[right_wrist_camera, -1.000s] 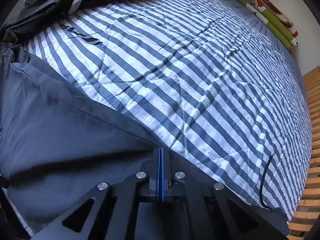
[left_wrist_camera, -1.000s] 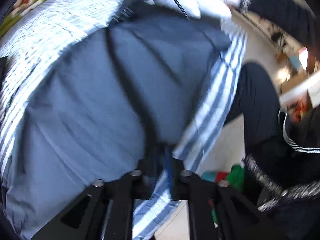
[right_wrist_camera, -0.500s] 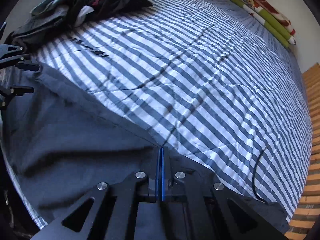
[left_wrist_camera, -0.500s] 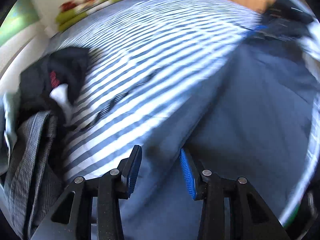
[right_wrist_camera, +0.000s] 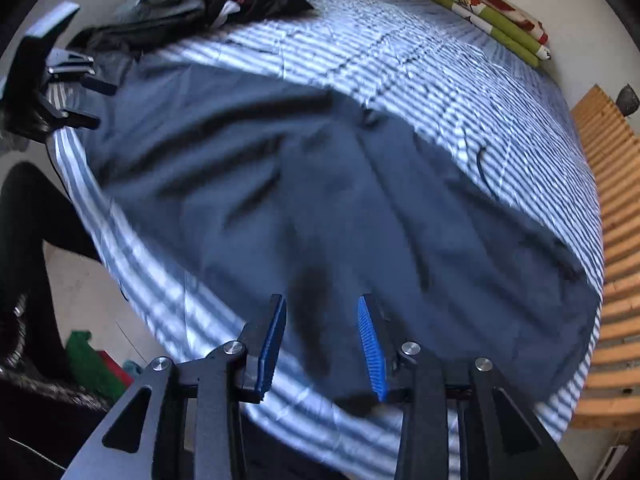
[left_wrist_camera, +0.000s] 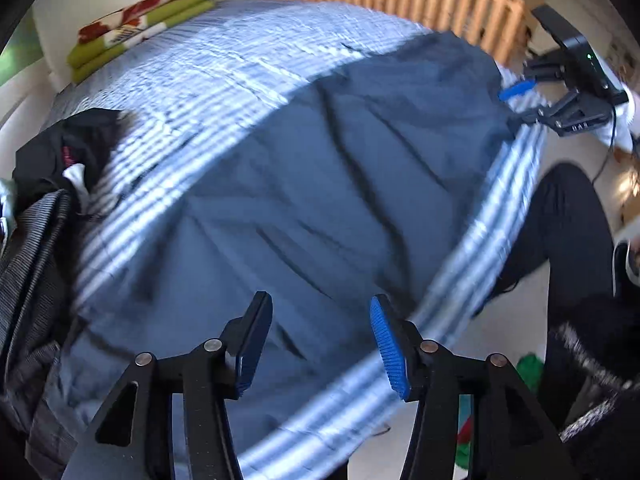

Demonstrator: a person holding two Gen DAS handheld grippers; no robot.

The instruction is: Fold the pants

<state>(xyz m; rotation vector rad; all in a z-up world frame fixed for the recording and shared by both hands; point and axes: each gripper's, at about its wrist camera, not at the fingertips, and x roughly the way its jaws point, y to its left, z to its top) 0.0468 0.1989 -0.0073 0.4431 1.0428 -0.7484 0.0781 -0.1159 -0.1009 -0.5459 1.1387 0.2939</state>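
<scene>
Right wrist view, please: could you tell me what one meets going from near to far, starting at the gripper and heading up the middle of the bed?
right gripper, jaws open with nothing between them → dark blue pants spread flat → bare striped bedcover → folded green and red blanket at the far edge.

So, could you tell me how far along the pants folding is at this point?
Done: the dark pants lie spread on the striped bedcover, creased. In hand: nothing; the left gripper and right gripper have just been opening, with nothing between the jaws. Left: smoothing and any further folds.
</scene>
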